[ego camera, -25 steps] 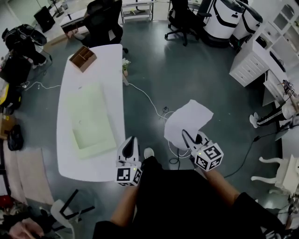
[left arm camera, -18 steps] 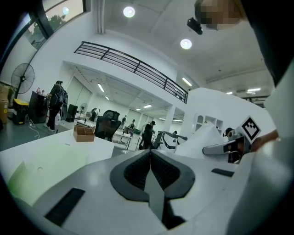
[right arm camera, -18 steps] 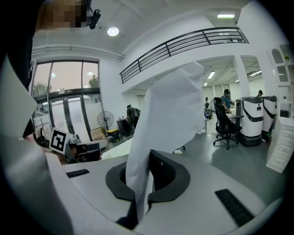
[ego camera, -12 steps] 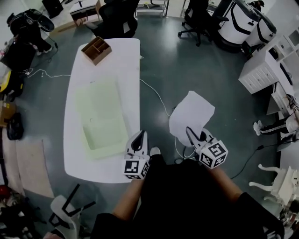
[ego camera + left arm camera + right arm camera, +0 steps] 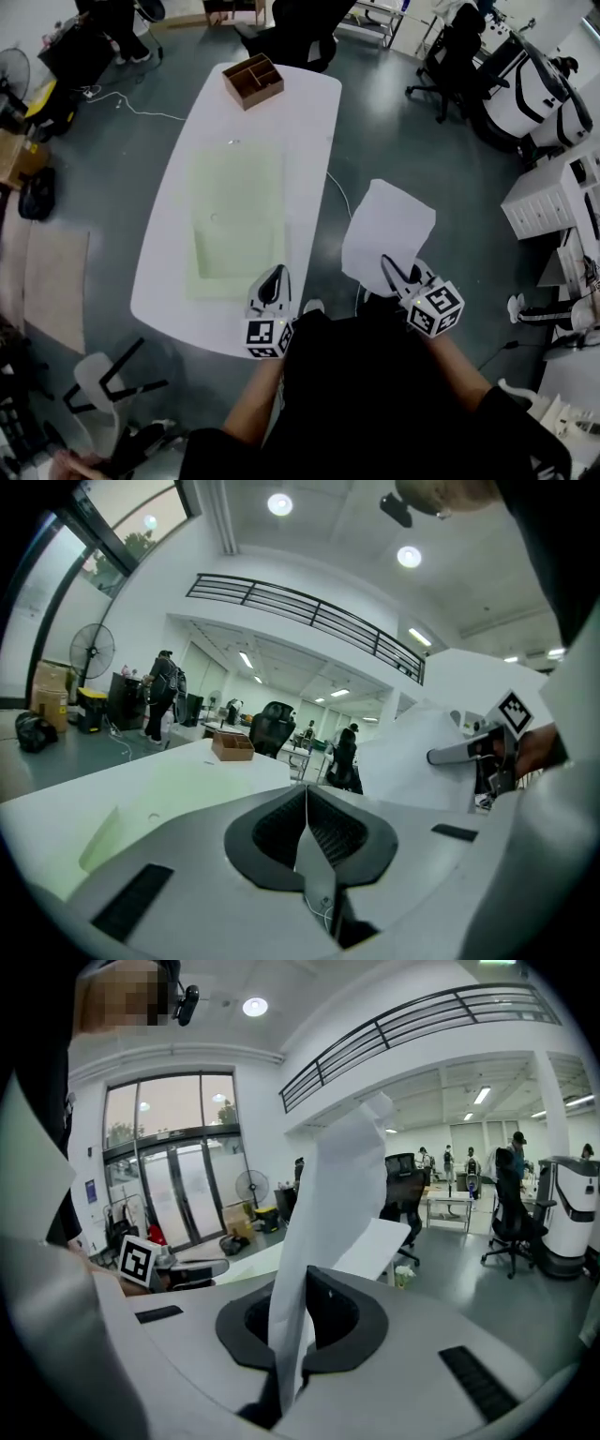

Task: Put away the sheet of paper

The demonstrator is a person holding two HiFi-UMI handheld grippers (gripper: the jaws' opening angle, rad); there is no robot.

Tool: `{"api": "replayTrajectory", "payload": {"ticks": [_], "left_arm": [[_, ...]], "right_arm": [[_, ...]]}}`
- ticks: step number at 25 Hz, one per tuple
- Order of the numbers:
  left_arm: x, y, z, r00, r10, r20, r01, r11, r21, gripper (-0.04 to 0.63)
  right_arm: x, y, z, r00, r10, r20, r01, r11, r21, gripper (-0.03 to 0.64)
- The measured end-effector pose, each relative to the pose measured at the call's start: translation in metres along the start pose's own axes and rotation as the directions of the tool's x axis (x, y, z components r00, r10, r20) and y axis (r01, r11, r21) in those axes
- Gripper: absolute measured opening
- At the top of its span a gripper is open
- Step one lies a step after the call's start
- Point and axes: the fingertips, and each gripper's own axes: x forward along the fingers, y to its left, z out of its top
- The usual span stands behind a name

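Observation:
A white sheet of paper [image 5: 389,232] hangs in the air over the floor, right of the table, with my right gripper [image 5: 398,275] shut on its near edge. In the right gripper view the sheet of paper [image 5: 330,1213] rises bent from between the closed jaws. My left gripper [image 5: 271,286] hovers at the near end of the white table [image 5: 309,122], shut with nothing in it; the left gripper view shows its jaws meeting in a thin line [image 5: 306,829]. A pale green folder [image 5: 235,221] lies flat along the table's middle.
A brown wooden organizer [image 5: 253,80] stands at the table's far end. Office chairs [image 5: 454,58] and white machines [image 5: 534,89] stand beyond on the right, white drawers [image 5: 553,202] at the right edge. A cable [image 5: 339,190] runs over the floor. A small chair [image 5: 103,389] sits near left.
The view has shifted, so the table now lies nearer the middle and more slanted. Both grippers hold much the same places in front of the body, the paper still in the right one.

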Motion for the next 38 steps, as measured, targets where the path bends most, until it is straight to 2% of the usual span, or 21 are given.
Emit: {"api": "replayTrajectory", "payload": {"ticks": [10, 14, 18, 22, 26, 29, 34, 38], "left_arm": [[-0.011, 0.03, 0.023, 0.987, 0.149, 0.066, -0.146, 0.988, -0.05, 0.005], [-0.024, 0.044, 0.027, 0.971, 0.228, 0.078, -0.223, 0.973, -0.063, 0.005], [-0.032, 0.059, 0.023, 0.945, 0.318, 0.081, -0.31, 0.946, -0.093, 0.005], [-0.045, 0.081, 0.017, 0.902, 0.425, 0.072, -0.416, 0.902, -0.115, 0.005], [-0.063, 0.099, 0.033, 0.83, 0.552, 0.082, -0.536, 0.83, -0.154, 0.005], [-0.072, 0.102, 0.044, 0.787, 0.612, 0.079, -0.594, 0.786, -0.17, 0.005], [-0.077, 0.113, 0.052, 0.734, 0.675, 0.067, -0.657, 0.732, -0.181, 0.005], [-0.075, 0.12, 0.055, 0.7, 0.712, 0.056, -0.692, 0.696, -0.192, 0.005]], "right_arm": [[0.054, 0.007, 0.035, 0.993, 0.117, -0.008, -0.117, 0.991, -0.058, -0.002], [0.079, 0.013, 0.037, 0.982, 0.183, -0.037, -0.185, 0.98, -0.065, -0.002], [0.112, 0.017, 0.041, 0.961, 0.266, -0.077, -0.273, 0.958, -0.09, -0.002], [0.153, 0.035, 0.043, 0.92, 0.376, -0.112, -0.386, 0.917, -0.099, -0.002], [0.19, 0.057, 0.048, 0.856, 0.492, -0.159, -0.51, 0.854, -0.106, -0.002], [0.209, 0.068, 0.05, 0.81, 0.552, -0.199, -0.577, 0.811, -0.096, -0.001], [0.237, 0.092, 0.064, 0.739, 0.635, -0.226, -0.666, 0.739, -0.102, -0.001], [0.255, 0.104, 0.069, 0.694, 0.677, -0.244, -0.712, 0.697, -0.091, -0.002]]}}
